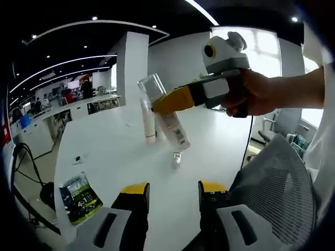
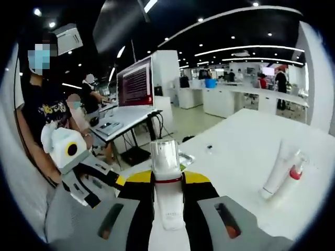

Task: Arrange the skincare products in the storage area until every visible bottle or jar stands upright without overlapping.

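Note:
My right gripper (image 1: 159, 104), held in a person's hand, comes in from the right of the left gripper view, shut on a white bottle with a clear cap (image 1: 175, 130). The bottle hangs tilted above the white table (image 1: 104, 141). In the right gripper view the same bottle (image 2: 165, 157) stands between the jaws of the right gripper (image 2: 166, 180). Behind it a white tube (image 1: 148, 123) stands on its cap, beside a small bottle with a red pump (image 1: 177, 159). Both are also at the right: tube (image 2: 275, 172), pump bottle (image 2: 297, 170). My left gripper (image 1: 172, 189) is open and holds nothing.
A green and black sachet (image 1: 78, 196) lies near the table's left edge. A grey mesh chair (image 1: 277, 188) stands at the right. Black cables (image 1: 26, 167) hang off the left side. People sit at a desk with a monitor (image 2: 136, 83) beyond the table.

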`<state>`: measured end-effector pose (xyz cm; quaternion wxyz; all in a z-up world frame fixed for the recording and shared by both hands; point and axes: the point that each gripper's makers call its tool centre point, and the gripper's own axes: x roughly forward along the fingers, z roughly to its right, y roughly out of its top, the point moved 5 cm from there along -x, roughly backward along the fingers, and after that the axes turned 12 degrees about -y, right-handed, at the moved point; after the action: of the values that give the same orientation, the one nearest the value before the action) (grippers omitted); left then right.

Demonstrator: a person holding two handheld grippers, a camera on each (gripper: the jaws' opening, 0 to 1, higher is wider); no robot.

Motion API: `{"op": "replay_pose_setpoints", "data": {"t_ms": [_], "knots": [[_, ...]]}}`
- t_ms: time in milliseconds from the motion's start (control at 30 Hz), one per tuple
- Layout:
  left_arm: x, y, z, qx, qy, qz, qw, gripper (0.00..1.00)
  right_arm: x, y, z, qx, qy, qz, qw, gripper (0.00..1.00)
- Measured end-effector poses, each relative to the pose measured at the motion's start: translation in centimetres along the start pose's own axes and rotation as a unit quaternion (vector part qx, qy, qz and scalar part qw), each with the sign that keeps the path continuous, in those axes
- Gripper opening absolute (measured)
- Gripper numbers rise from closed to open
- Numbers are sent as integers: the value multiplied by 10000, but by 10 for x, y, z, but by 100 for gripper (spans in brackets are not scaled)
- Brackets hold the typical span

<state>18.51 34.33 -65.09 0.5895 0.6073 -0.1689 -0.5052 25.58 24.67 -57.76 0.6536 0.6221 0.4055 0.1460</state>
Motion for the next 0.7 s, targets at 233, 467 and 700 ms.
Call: {"op": "replay_pose_setpoints", "data": {"t_ms": [233,467,700], "knots": [[0,8,6,-196,-202,310,9991,49,-7,1,-8,522,125,86,9985,17],[0,13,17,-692,-779,575,9929,52,-8,-1,-24,1001,521,195,9934,17],[-2,21,21,-626,-908,784,9908,49,-5,-15,-45,1458,969,67,9845,17]]}}
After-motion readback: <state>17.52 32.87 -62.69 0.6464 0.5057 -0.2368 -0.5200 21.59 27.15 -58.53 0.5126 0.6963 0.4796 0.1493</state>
